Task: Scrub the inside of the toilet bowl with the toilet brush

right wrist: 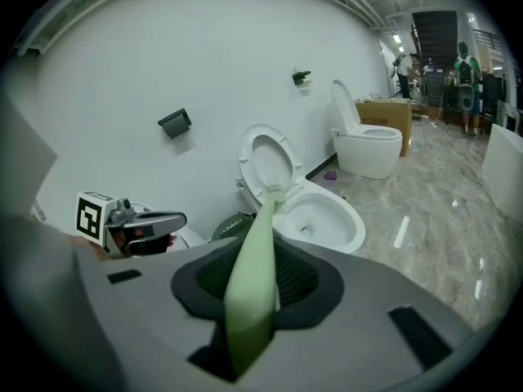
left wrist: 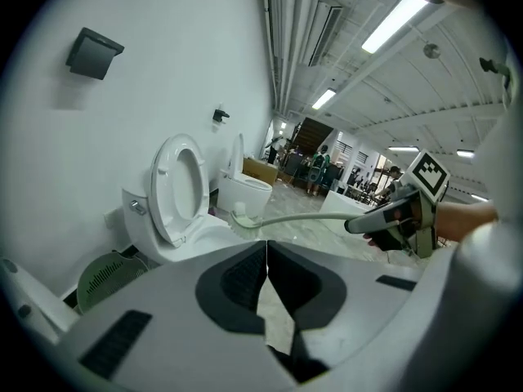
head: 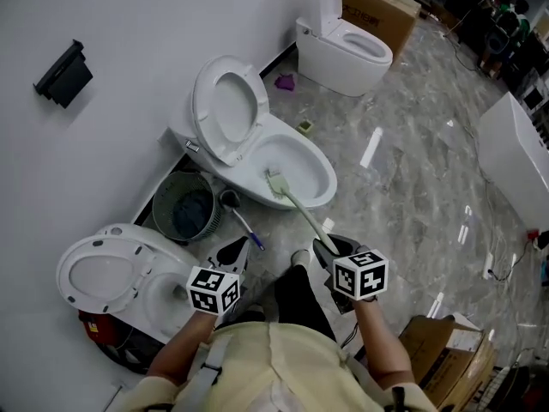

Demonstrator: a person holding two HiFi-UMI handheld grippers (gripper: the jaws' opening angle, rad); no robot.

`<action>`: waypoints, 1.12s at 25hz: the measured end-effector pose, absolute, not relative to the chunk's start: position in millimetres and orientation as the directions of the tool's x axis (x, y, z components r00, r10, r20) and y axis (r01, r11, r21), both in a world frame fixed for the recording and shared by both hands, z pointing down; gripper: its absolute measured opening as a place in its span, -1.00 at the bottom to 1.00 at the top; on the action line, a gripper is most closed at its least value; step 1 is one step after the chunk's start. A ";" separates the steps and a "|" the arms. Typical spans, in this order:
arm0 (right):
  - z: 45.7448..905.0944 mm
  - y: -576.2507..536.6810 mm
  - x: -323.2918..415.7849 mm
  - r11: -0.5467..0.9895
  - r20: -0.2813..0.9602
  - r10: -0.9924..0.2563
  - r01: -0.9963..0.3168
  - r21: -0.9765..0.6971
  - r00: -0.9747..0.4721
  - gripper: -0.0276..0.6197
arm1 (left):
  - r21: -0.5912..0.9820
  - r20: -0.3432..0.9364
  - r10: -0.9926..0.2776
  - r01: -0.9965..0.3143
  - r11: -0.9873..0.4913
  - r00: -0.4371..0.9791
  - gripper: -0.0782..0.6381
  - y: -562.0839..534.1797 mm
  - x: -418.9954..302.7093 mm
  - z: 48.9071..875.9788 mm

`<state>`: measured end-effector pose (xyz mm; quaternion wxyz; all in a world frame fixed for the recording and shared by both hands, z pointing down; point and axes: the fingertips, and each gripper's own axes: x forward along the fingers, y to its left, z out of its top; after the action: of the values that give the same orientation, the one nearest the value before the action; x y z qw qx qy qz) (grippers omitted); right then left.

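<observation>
A white toilet (head: 304,168) stands against the wall with its lid and seat raised. A pale green toilet brush (head: 296,204) reaches from my right gripper (head: 328,249) into the bowl, its head (head: 275,184) at the near left inner edge. In the right gripper view the jaws are shut on the brush handle (right wrist: 252,276), and the bristles (right wrist: 274,191) show against the bowl (right wrist: 331,219). My left gripper (head: 234,253) hovers to the left, over the floor, shut with nothing in it. The left gripper view shows the brush (left wrist: 286,217) and my right gripper (left wrist: 369,224) holding it.
A green mesh waste basket (head: 183,206) and a dark tool with a blue handle (head: 240,220) stand left of the toilet. Another toilet (head: 111,273) is at lower left, a third (head: 347,50) farther back. A cardboard box (head: 446,350) sits at lower right.
</observation>
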<state>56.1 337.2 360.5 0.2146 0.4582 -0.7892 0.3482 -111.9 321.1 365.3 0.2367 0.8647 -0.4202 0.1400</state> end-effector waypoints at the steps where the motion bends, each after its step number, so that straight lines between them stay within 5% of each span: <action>1: 363.4 325.2 63.4 0.351 0.665 -0.557 -0.867 -0.355 -0.498 -0.59 | 0.294 0.440 -0.666 -0.798 -0.526 0.602 -0.74 310.8 -103.6 366.6; 15: 445.0 198.8 135.5 0.433 0.757 -0.353 -0.814 -0.388 -0.549 -0.59 | 0.280 0.510 -0.674 -0.844 -0.457 0.535 -0.74 190.8 -17.8 416.6; 28: 567.4 160.7 150.0 0.341 0.863 -0.185 -0.855 -0.392 -0.469 -0.59 | 0.265 0.618 -0.620 -0.870 -0.416 0.484 -0.74 160.9 -12.9 482.8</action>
<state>150.0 160.7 567.4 0.3719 0.3563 -0.7295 0.4500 -12.9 160.9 482.8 0.2863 0.8126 -0.4583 0.2186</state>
